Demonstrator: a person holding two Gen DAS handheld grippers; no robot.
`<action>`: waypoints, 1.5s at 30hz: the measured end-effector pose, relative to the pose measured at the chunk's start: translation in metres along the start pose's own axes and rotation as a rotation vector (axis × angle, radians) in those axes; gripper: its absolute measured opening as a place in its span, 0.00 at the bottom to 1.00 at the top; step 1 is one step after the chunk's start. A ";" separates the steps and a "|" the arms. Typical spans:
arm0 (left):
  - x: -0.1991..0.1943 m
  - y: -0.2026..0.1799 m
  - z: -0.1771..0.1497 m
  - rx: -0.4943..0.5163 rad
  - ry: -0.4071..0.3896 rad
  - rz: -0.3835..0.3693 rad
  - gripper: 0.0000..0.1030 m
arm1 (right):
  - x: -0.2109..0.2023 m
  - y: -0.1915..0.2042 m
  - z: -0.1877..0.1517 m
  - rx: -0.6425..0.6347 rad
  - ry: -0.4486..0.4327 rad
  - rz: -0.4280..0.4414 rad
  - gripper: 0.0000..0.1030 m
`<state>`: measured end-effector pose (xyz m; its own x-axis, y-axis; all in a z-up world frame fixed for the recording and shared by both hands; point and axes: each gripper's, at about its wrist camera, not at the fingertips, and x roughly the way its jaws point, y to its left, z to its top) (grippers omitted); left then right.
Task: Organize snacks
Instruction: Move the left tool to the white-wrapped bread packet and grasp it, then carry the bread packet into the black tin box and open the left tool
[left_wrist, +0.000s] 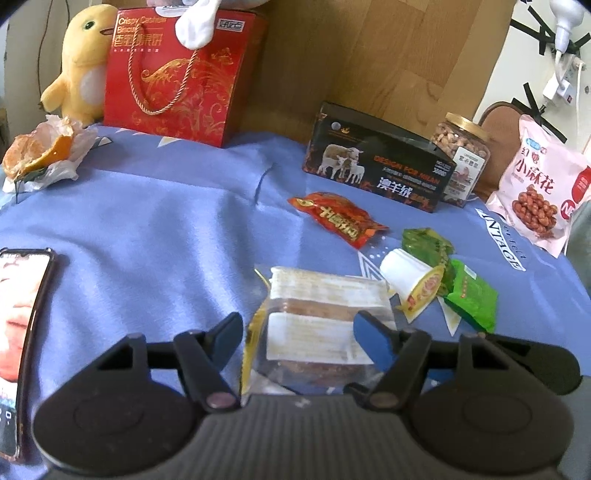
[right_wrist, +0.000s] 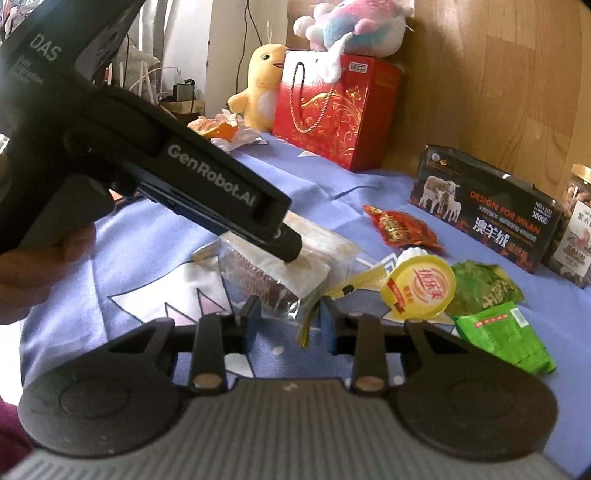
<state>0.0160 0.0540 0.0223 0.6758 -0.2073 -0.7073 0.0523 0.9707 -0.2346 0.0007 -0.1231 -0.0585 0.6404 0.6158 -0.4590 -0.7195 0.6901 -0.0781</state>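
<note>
- Across the blue bedspread (left_wrist: 147, 206) the snacks are seen scattered, most of them toward its right side; a phone (left_wrist: 22, 332) lies at the left edge.
- At the back edge, against the wooden board, a red gift box (left_wrist: 177, 77) is stood beside a yellow plush toy (left_wrist: 81, 62); a black carton (left_wrist: 376, 162), a jar of nuts (left_wrist: 461, 155) and a pink snack bag (left_wrist: 539, 184) are ranged toward the back right corner.
- Near the middle, a clear-wrapped cake pack (left_wrist: 317, 325) is laid flat. From the left wrist view it appears to run lengthwise away from the tool, though this is only a judgement.
- The left gripper (left_wrist: 299, 332) is held wide, its jaws on either side of the pack's near end; whether the pads touch the wrapper cannot be told. From the right wrist view one of its fingers is seen down on the pack (right_wrist: 273, 269).
- The right gripper (right_wrist: 290, 317) is moderately open and holds nothing, with a crimped corner of the wrapper just ahead of its jaws.
- The left gripper is judged the nearer, so the closing grasp would fall to it, across the pack's short width.
- Just right of the pack lie a yellow-lidded pudding cup (left_wrist: 413, 280), two green packets (left_wrist: 469, 299) and, further back, a red sachet (left_wrist: 336, 218).
</note>
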 end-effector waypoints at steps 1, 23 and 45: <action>0.000 0.000 0.000 -0.002 0.001 -0.009 0.60 | 0.000 0.000 0.000 0.001 0.000 0.000 0.35; -0.033 -0.029 0.046 0.062 -0.119 -0.133 0.47 | -0.021 -0.021 0.023 0.070 -0.197 -0.063 0.27; 0.121 -0.114 0.189 0.158 -0.138 -0.196 0.47 | 0.041 -0.186 0.066 0.157 -0.255 -0.353 0.28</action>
<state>0.2307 -0.0591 0.0897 0.7348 -0.3846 -0.5588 0.2981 0.9230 -0.2432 0.1784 -0.2013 -0.0040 0.8987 0.3931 -0.1945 -0.4087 0.9115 -0.0463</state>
